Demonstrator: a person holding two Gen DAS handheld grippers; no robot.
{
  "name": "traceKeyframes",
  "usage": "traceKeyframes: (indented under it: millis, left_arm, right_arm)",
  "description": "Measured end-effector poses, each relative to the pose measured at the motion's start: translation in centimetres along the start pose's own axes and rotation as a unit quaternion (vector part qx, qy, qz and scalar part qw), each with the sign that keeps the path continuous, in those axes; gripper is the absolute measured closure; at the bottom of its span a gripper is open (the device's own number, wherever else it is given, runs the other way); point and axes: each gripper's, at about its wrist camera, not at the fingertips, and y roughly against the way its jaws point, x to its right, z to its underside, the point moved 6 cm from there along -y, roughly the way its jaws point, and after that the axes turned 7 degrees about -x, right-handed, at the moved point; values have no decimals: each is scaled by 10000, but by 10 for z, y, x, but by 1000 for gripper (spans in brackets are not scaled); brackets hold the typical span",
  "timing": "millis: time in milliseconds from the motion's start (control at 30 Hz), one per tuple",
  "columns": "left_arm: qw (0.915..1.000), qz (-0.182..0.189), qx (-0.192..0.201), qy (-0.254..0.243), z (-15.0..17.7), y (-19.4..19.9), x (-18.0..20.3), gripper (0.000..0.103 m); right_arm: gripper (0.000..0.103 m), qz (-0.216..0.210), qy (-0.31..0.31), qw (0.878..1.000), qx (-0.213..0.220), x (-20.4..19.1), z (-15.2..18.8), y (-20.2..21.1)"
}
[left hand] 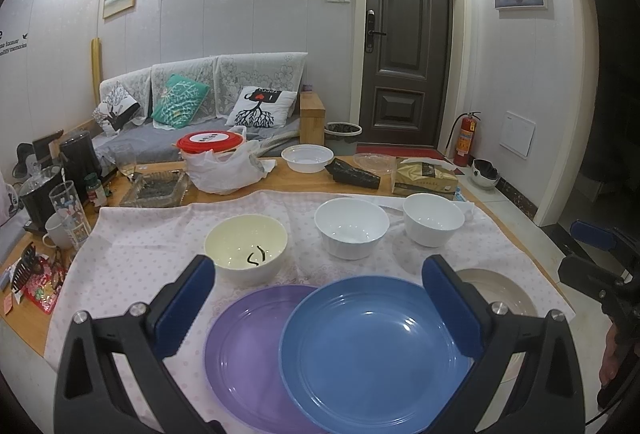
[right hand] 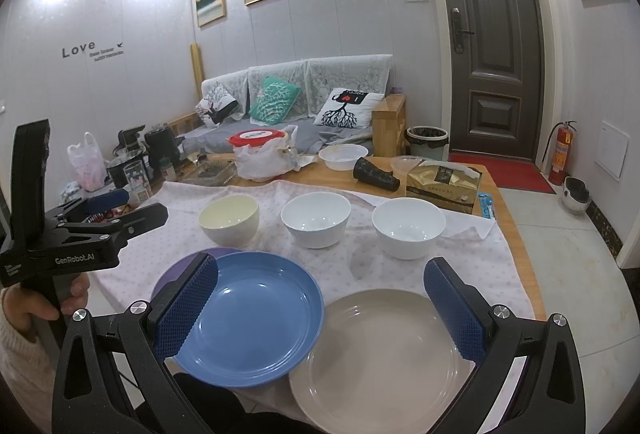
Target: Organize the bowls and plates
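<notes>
Both tools (left hand: 320,310) (right hand: 320,310) wide open, empty, above plates (left hand: 372,350).

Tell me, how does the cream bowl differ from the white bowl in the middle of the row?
The cream bowl is pale yellow, while the middle white bowl is bright white. The cream bowl has small dark bits lying inside it; the middle white bowl looks bare. The cream bowl stands at the left end of the row, behind the purple plate. Both stand upright on the dotted cloth.
</notes>
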Motion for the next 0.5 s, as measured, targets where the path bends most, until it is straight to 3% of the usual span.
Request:
traceKeyframes:
  millis: [500]
  left_arm:
    - [9999, 86, -70, -41, 1, -5, -4, 0]
  right_arm:
    - [1, 161, 61, 9998, 140, 0, 0, 5]
